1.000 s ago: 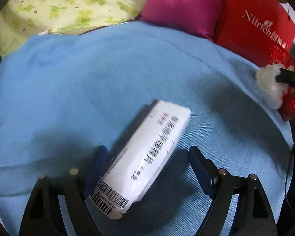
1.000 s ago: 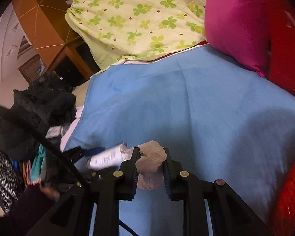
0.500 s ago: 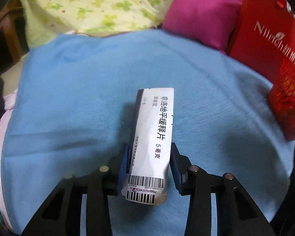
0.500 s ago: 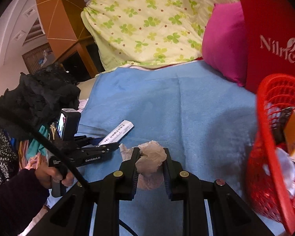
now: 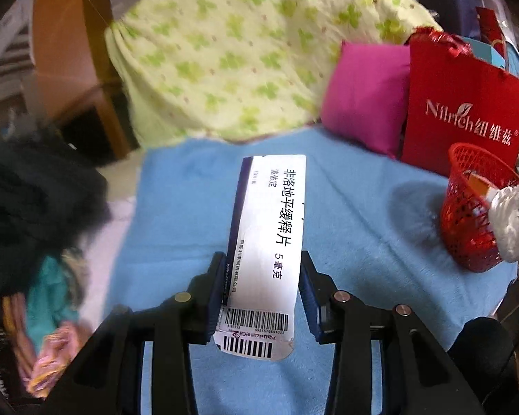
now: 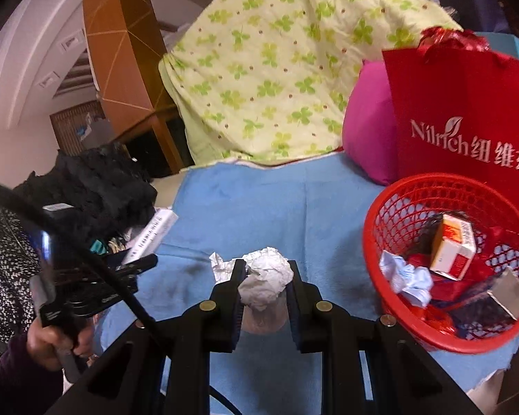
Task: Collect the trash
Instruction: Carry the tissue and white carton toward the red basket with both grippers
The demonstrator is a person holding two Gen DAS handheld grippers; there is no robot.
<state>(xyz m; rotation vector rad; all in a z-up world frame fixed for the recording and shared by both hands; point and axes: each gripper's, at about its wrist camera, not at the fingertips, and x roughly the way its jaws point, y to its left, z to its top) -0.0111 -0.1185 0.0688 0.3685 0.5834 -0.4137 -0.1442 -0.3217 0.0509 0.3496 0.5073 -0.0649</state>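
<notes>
The left gripper (image 5: 263,297) clamps a long white medicine box (image 5: 270,242), w/ Chinese print and barcodes, lifted off the blue blanket (image 5: 346,214); its pads press both long sides near the barcode end. The right gripper (image 6: 264,287) is pinched narrow on a crumpled white tissue wad (image 6: 268,278), held above the blanket just left of the red mesh basket (image 6: 373,228). Inside the basket: a red-and-white carton (image 6: 453,245), a bluish crumpled tissue (image 6: 406,276), and a grey piece, prob. foil. Behind stand a red Nilrich bag (image 6: 467,103), a pink cushion (image 6: 368,128) and a green clover quilt (image 6: 276,69). A hand (image 6: 48,342) grips the left tool's handle.
</notes>
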